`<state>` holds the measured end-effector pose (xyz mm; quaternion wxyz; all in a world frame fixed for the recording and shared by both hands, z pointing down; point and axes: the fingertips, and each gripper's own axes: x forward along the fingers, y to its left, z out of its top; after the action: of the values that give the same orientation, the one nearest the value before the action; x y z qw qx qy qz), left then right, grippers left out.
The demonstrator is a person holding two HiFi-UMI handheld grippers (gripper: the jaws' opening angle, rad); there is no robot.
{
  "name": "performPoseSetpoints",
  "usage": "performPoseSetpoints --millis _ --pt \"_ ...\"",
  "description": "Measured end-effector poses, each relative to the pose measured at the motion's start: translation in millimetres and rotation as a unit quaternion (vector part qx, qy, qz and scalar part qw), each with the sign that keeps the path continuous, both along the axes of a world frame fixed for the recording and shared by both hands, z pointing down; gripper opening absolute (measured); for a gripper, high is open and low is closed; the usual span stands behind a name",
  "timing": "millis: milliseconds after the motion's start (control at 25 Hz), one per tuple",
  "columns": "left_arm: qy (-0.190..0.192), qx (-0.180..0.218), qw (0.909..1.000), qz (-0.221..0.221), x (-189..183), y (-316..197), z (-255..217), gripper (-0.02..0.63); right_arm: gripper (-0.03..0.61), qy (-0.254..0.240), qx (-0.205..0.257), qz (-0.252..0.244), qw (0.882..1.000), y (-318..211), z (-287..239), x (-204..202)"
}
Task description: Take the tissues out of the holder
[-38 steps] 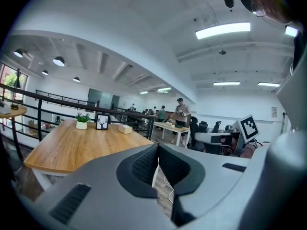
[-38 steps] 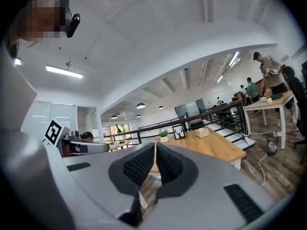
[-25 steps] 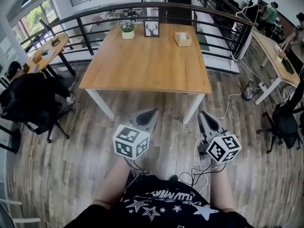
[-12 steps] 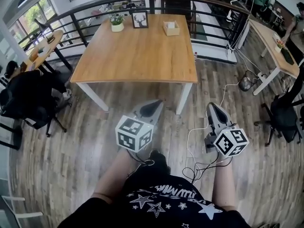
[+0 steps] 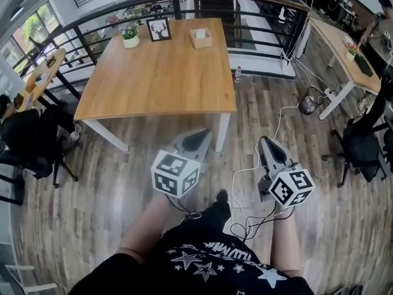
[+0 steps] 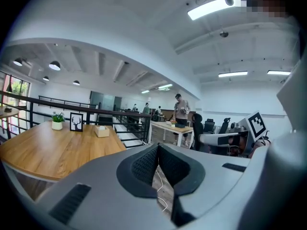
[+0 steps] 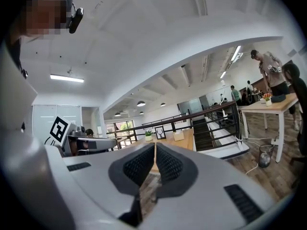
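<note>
The tissue holder point(image 5: 201, 38), a pale wooden box with white tissue at its top, stands at the far edge of the wooden table point(image 5: 159, 78). It shows small in the left gripper view point(image 6: 101, 131) and in the right gripper view point(image 7: 178, 136). Both grippers hang over the floor in front of the person, well short of the table. My left gripper point(image 5: 195, 141) is shut, pads together with nothing between them point(image 6: 158, 150). My right gripper point(image 5: 270, 147) is shut and empty too point(image 7: 155, 147).
A potted plant point(image 5: 130, 34) and a framed deer picture point(image 5: 159, 29) stand left of the holder. A black railing point(image 5: 258, 5) runs behind the table. Office chairs point(image 5: 31, 140) stand at the left, a desk point(image 5: 334, 42) at the right. Cables point(image 5: 245, 177) trail on the floor.
The table has drifted left in the head view as the person steps over the floor. Both grippers stay shut and low in front of the body.
</note>
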<state>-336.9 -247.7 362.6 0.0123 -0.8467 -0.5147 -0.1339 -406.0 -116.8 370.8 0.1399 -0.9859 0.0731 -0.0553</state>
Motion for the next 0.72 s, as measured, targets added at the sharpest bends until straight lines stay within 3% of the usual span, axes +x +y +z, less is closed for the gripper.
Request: performPoseSetpoints --millis 480,720 --pt "-0.018 -0.004 0.9986 -0.05 100.8 103.3 10.0 0.014 0.02 -0.016 0.001 -0.045 0.999 115.0 3.8 105.0" --pt "-0.013 -0.006 0.9975 -0.069 142.6 131.4 3.1 0.014 0.02 -0.016 0.007 -0.067 0.998 145.8 -2.7 156.3"
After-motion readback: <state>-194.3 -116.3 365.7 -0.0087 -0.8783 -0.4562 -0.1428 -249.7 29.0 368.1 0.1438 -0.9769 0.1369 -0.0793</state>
